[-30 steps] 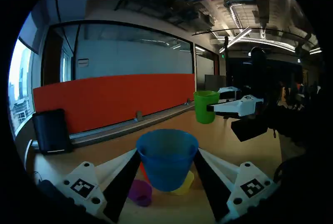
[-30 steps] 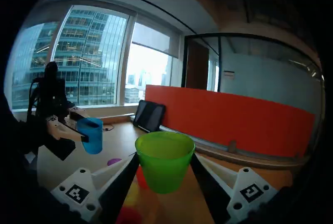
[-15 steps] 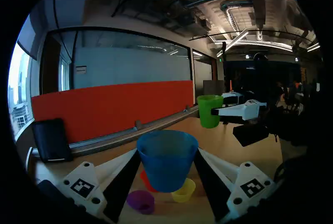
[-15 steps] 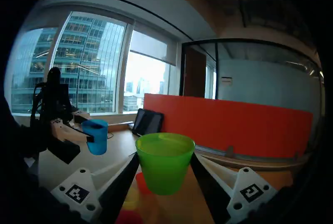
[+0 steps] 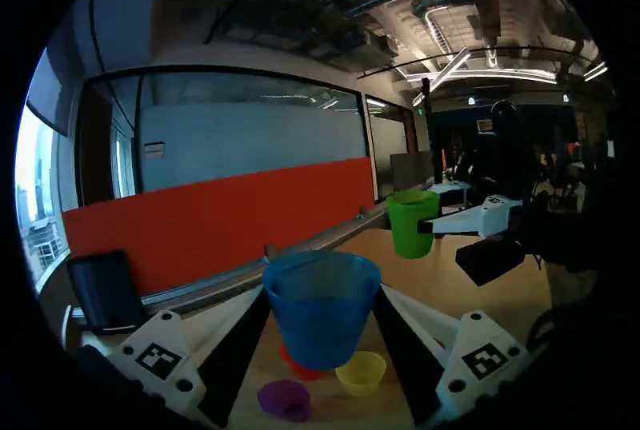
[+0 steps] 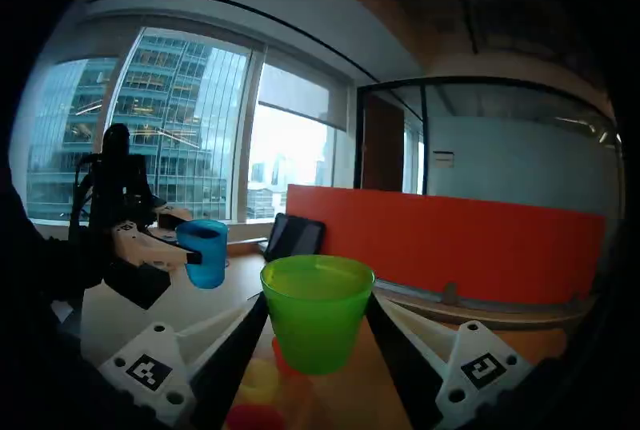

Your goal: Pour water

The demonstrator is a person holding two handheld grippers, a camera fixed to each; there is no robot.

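**Two cups held aloft, both upright, rims apart**

The left gripper (image 5: 322,300) has its two fingers closed part-way against the sides of a translucent blue plastic cup (image 5: 322,330), one finger on each flank. The cup stands upright between them, above the wooden table (image 5: 472,282). The right gripper (image 6: 318,306) holds a translucent green plastic cup (image 6: 318,334) in the same way, both fingers pressing its walls and its rim level.

In the left gripper view the green plastic cup hangs farther off and to the right, at about the blue rim's height, gripped from its right side by the other tool's white fingers. In the right gripper view the blue plastic cup appears off to the left, held by the left gripper, with a person's dark sleeve behind it. The two cups do not touch (whether either holds water I cannot tell).

On the table beneath the blue plastic cup lie a small purple cup (image 5: 286,400), a small yellow cup (image 5: 361,372) and a small red cup (image 5: 296,364), the last partly hidden by the blue one. Along the table's far edge runs an orange partition (image 5: 216,218), with a black flat panel (image 5: 100,292) leaning beside it. Tall windows (image 6: 160,138) stand behind the left gripper.
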